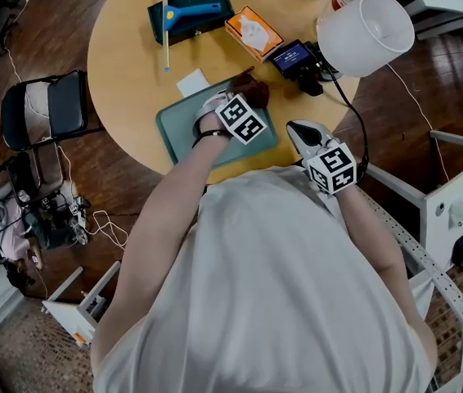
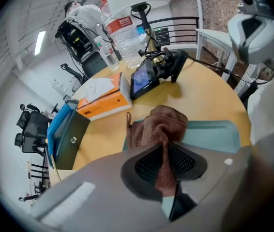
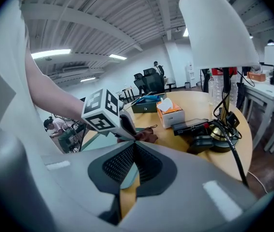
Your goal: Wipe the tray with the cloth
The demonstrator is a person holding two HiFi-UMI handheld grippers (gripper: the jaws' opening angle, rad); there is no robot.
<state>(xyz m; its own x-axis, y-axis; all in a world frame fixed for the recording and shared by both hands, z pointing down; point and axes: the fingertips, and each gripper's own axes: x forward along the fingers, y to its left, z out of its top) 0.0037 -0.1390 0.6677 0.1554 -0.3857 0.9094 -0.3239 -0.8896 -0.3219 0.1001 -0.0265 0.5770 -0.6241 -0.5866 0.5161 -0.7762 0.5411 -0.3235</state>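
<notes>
The brown cloth (image 2: 159,124) looks soft and nubbly. The teal tray (image 2: 209,132) is smooth matt plastic; the surface (image 1: 125,64) is pale wood with a slight sheen.

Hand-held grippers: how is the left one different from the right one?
The left hand-held gripper is shut on the brown cloth; the right hand-held gripper is shut with nothing between its jaws. The left one is over the green tray; the right one sits off it, near the edge of the table. Both are grey with black mesh pads.
</notes>
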